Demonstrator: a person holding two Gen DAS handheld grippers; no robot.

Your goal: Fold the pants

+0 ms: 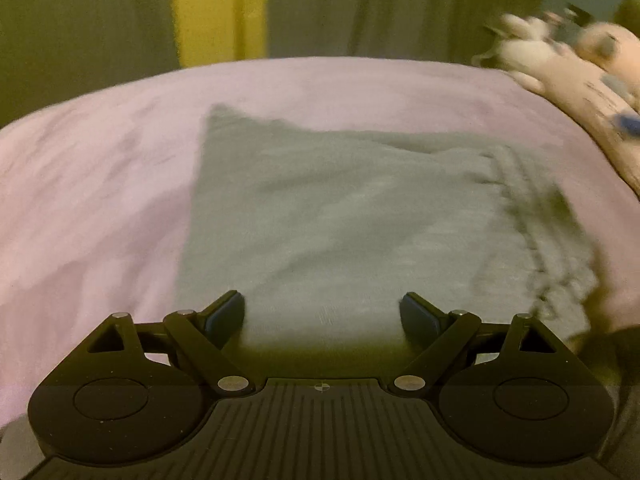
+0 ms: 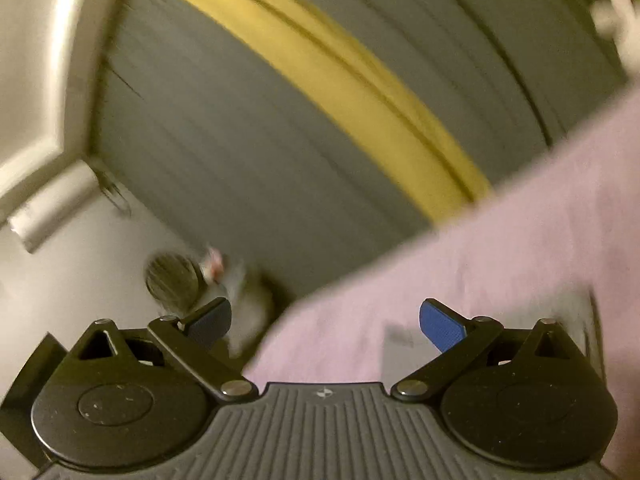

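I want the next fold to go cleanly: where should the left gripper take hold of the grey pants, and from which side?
Probably the near hem edge of the grey pants, approached low from the camera's side. The open left gripper already straddles that edge, and the cloth lies flat on the pink bedsheet, so a thin edge is easiest to pinch. The blurred, ruffled right side looks bunched and less suitable.
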